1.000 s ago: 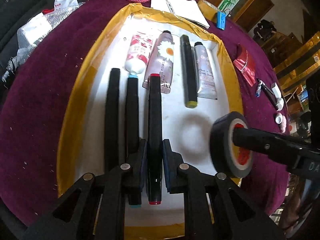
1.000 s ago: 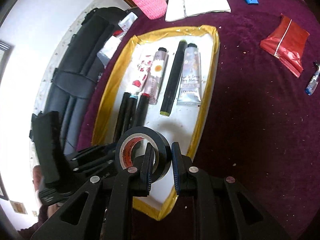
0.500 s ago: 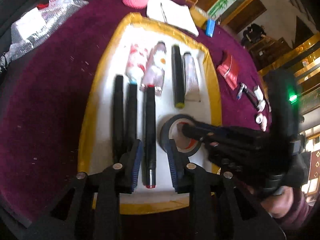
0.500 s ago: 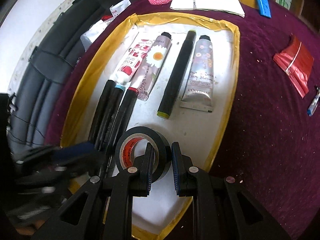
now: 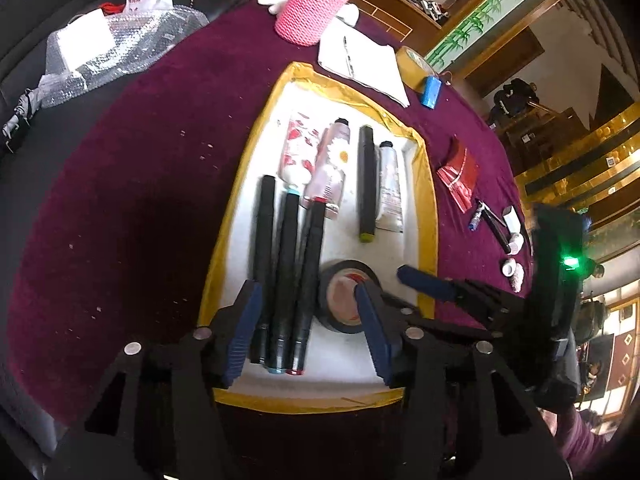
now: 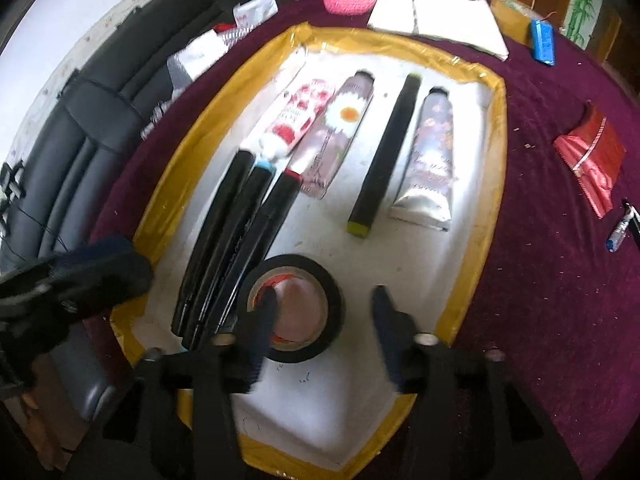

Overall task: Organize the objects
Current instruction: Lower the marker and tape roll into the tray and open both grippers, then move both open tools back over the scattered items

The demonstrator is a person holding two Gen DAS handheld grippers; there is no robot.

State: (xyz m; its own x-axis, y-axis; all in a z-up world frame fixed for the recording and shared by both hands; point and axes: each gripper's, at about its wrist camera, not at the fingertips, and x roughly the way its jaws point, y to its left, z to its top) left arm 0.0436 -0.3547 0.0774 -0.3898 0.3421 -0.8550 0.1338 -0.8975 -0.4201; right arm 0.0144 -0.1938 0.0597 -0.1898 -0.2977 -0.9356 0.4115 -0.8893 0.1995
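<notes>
A white tray with a gold rim (image 5: 426, 200) (image 6: 496, 152) lies on the purple cloth. In it lie three black markers (image 5: 286, 272) (image 6: 236, 232) side by side, a fourth black marker (image 5: 367, 184) (image 6: 390, 148), three hand-cream tubes (image 5: 334, 164) (image 6: 340, 128) and a black tape roll (image 5: 342, 280) (image 6: 296, 308). My left gripper (image 5: 308, 332) is open above the three markers' near ends. My right gripper (image 6: 324, 328) is open, one finger (image 6: 262, 320) over the roll's hole; the roll lies flat on the tray.
On the cloth lie a pink knitted cup (image 5: 312, 8), a white notebook (image 5: 360, 64), a blue lighter (image 5: 431, 92), a red packet (image 5: 460, 176) (image 6: 592, 156) and small pens and caps (image 5: 496, 228). A black padded seat (image 6: 100, 112) is left of the table.
My right gripper set the tape roll down flat in the tray and opened. My left gripper let go of the red-tipped marker, opened wide and pulled back.
</notes>
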